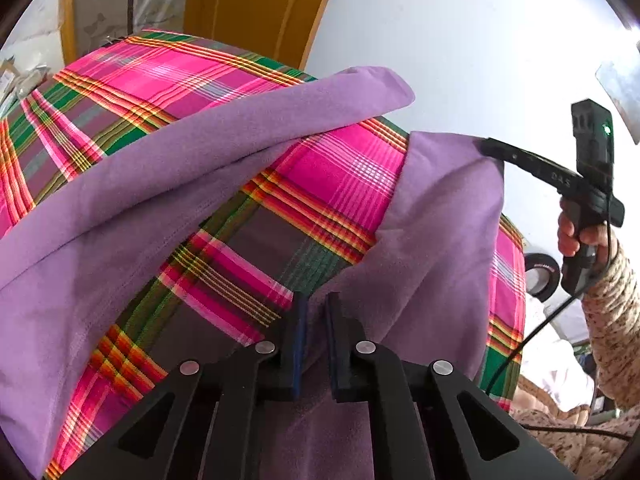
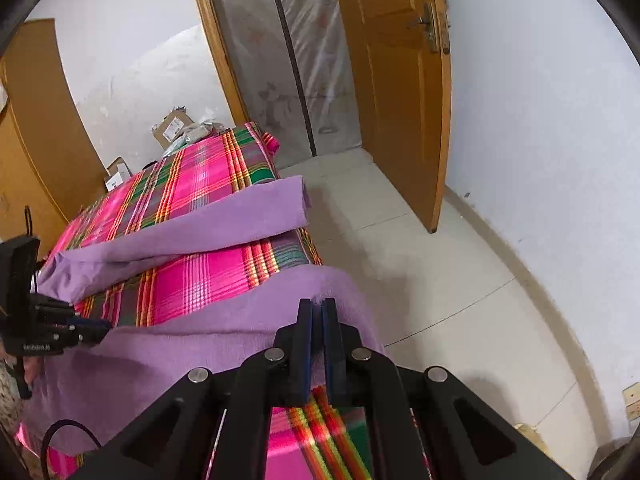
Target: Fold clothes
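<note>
Both grippers pinch the purple garment (image 2: 168, 360): the left gripper (image 1: 316, 312) and right gripper (image 2: 319, 312) each clamp its near edge. Ahead of both, its long strip runs crosswise over the plaid sheet (image 2: 192, 184).
</note>
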